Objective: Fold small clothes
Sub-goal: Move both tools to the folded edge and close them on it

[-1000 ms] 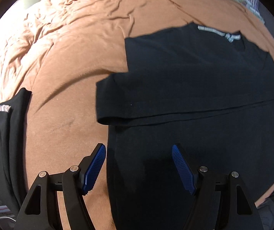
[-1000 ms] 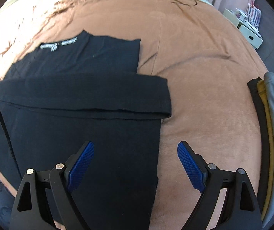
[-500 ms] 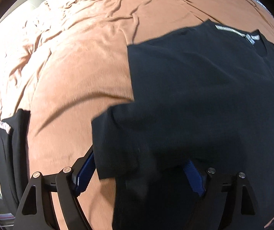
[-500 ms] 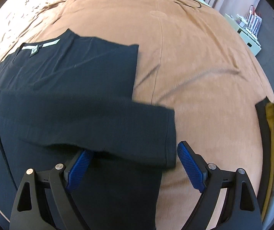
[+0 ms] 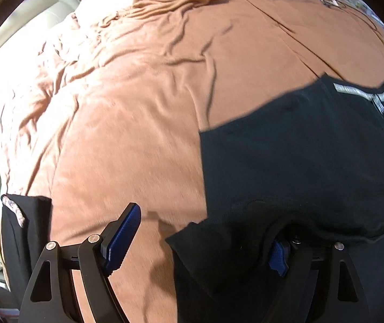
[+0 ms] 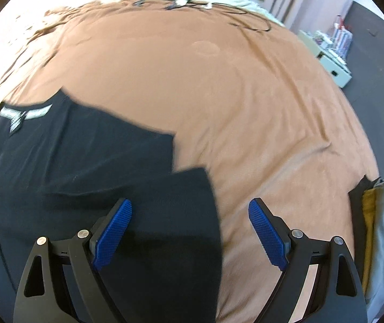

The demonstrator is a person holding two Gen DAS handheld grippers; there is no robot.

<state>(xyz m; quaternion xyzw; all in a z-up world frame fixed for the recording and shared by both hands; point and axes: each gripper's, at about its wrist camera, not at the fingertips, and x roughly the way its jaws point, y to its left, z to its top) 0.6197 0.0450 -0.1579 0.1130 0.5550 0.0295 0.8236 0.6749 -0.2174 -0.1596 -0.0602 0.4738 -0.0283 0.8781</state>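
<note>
A black T-shirt (image 5: 299, 161) lies flat on the brown bedspread (image 5: 138, 107), its collar label at the far end. In the left wrist view my left gripper (image 5: 200, 245) stands wide open at the shirt's left edge. The folded-in sleeve (image 5: 219, 247) lies between its fingers and drapes over the right finger, hiding most of it. In the right wrist view the shirt (image 6: 71, 156) fills the left side. My right gripper (image 6: 189, 231) is open over the other sleeve's end (image 6: 192, 202), one finger above black cloth, the other above bare bedspread (image 6: 219, 94).
A folded dark garment (image 5: 25, 228) lies at the bed's left edge. A stack of folded clothes (image 6: 374, 215), black, mustard and grey, sits at the right edge. Cables (image 6: 192, 2) lie at the far end. A white box (image 6: 331, 64) stands on the floor beyond.
Both grippers have moved forward over the shirt toward its collar. The folded sleeves now sit at the fingers, and the left sleeve has come over the left gripper's right finger. The left jaws widened.
</note>
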